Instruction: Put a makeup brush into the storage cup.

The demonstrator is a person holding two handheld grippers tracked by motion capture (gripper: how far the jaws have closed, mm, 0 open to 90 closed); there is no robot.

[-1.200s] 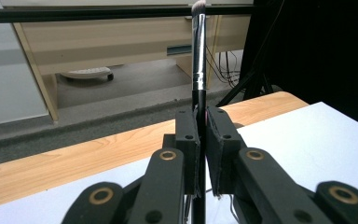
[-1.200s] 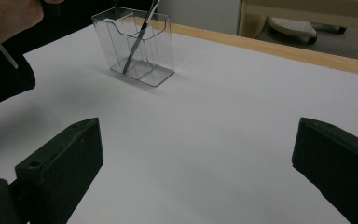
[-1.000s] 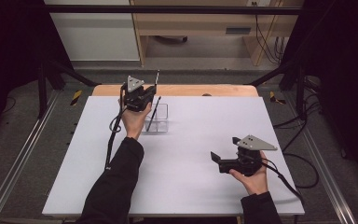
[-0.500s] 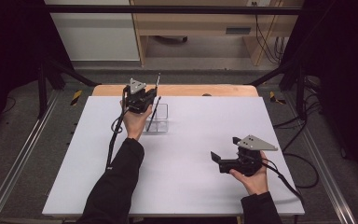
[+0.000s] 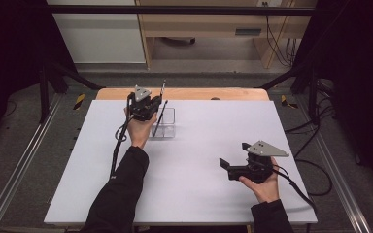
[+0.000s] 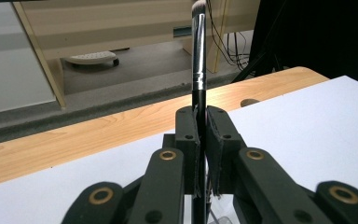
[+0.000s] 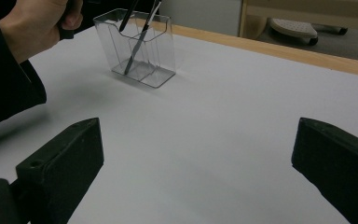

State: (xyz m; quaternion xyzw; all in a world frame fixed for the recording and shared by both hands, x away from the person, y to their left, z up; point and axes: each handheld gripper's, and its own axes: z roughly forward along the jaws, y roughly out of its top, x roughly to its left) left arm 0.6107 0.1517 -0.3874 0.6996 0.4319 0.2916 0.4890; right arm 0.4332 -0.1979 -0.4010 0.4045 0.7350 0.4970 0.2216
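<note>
My left gripper (image 5: 154,105) is shut on a slim makeup brush (image 5: 163,90) with a black handle and silver ferrule. The brush (image 6: 198,56) stands upright between the pads, bristles on top. It hangs over a clear plastic holder (image 5: 167,127) at the table's far side, and its lower end dips into the holder's (image 7: 161,44) top. A second brush (image 7: 137,46) leans inside that holder. My right gripper (image 5: 234,156) rests low at the near right, open, nothing between its jaws (image 7: 198,154); it faces the holder from a distance.
The white tabletop (image 5: 209,141) spreads wide between the holder and the right gripper. A wooden strip (image 5: 199,93) runs along its far edge. Beyond that are the floor, a wooden bench and cables. The left gripper's cable trails along the left forearm (image 5: 126,179).
The left gripper has sunk slightly with the brush toward the holder. The right gripper has stayed still.
</note>
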